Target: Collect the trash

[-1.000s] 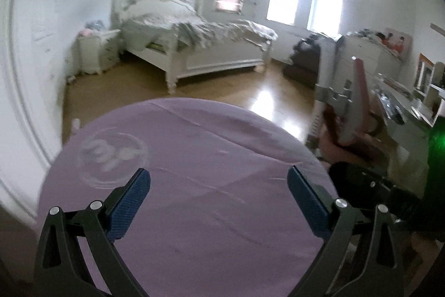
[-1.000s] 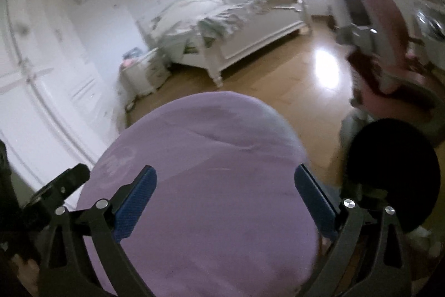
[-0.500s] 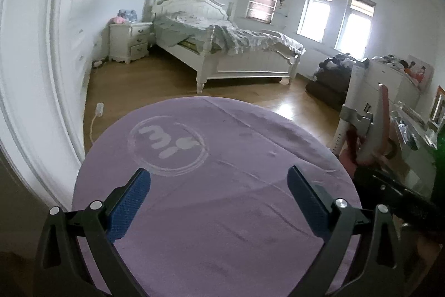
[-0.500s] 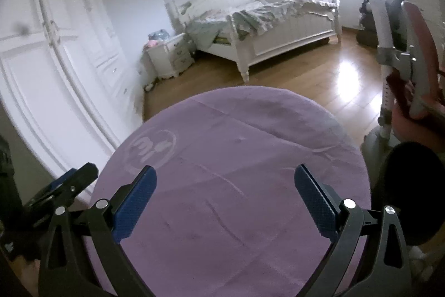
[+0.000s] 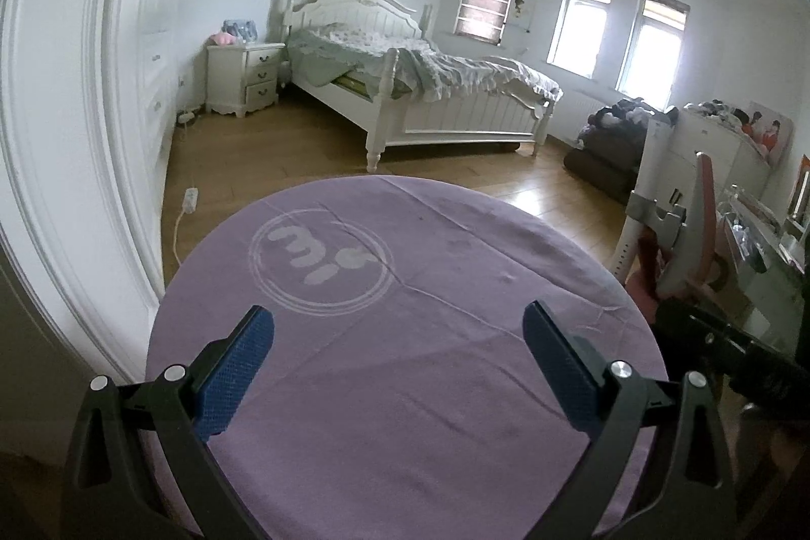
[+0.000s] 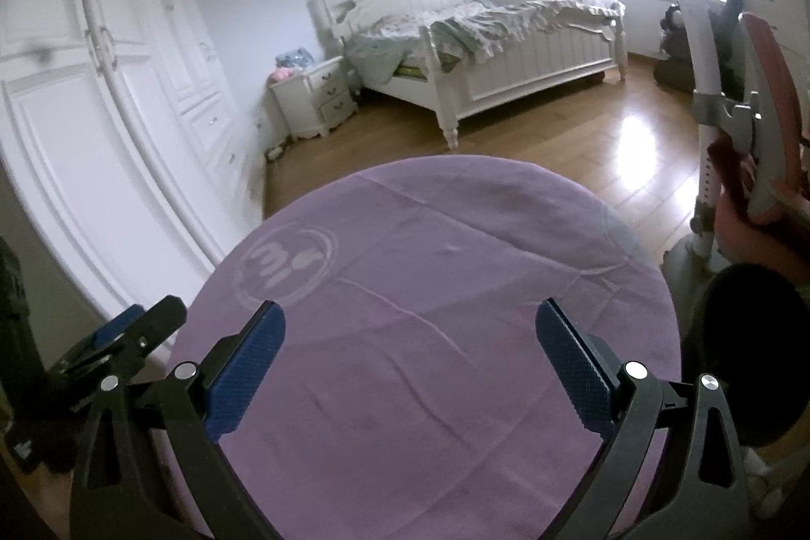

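My left gripper [image 5: 400, 358] is open and empty, held over a round table covered with a purple cloth [image 5: 405, 388] that bears a pale round logo [image 5: 319, 261]. My right gripper [image 6: 410, 358] is also open and empty over the same cloth [image 6: 430, 337]. The left gripper shows at the lower left of the right wrist view [image 6: 126, 332]. No trash shows on the cloth in either view.
A white bed [image 5: 420, 94] and nightstand [image 5: 248, 77] stand across the wood floor. White wardrobe doors [image 6: 101, 110] run along the left. A pink chair [image 5: 693, 226] and a cluttered desk [image 5: 759, 236] stand at the right. A power strip [image 5: 190, 198] lies on the floor.
Both views have swung and steadied; the cloth logo has shifted toward the centre. Both grippers stay open and empty.
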A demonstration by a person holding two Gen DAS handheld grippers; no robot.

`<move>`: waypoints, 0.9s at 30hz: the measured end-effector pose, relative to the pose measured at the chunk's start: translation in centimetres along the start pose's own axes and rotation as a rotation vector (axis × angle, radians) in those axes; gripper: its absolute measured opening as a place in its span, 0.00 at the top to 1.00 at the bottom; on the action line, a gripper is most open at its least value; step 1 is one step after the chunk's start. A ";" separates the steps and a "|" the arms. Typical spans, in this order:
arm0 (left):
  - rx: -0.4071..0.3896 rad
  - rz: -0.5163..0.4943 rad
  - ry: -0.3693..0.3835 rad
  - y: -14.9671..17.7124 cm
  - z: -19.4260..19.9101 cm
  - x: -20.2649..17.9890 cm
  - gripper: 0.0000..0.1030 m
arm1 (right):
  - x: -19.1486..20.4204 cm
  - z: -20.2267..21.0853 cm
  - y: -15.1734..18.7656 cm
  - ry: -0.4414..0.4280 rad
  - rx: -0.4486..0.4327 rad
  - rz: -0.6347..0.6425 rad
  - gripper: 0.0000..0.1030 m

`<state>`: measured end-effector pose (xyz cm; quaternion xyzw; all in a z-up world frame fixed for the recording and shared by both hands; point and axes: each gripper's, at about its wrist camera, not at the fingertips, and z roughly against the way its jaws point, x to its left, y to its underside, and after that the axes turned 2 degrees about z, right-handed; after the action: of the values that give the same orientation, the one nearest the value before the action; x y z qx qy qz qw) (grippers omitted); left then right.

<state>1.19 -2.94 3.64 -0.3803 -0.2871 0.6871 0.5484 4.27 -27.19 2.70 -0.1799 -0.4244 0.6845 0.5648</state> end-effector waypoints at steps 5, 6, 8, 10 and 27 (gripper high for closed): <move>0.005 -0.003 -0.011 0.3 0.2 -0.3 0.05 | -0.3 0.3 0.2 -0.003 0.001 -0.007 0.05; 0.005 -0.006 -0.013 0.4 0.1 -0.3 0.05 | -0.3 0.3 0.2 -0.003 0.002 -0.009 0.05; 0.007 -0.013 -0.013 0.4 0.2 -0.6 0.05 | -0.3 0.4 0.4 -0.003 0.003 -0.014 0.05; 0.009 -0.016 -0.015 0.5 0.2 -0.7 0.05 | -0.5 0.5 0.5 -0.003 0.005 -0.018 0.05; 0.015 -0.046 -0.042 0.9 -0.2 -1.6 0.05 | -1.7 0.3 1.1 -0.003 0.016 -0.044 0.05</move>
<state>1.06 -4.70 3.14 -0.3549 -0.3021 0.6842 0.5609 3.90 -28.90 1.63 -0.1650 -0.4234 0.6756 0.5806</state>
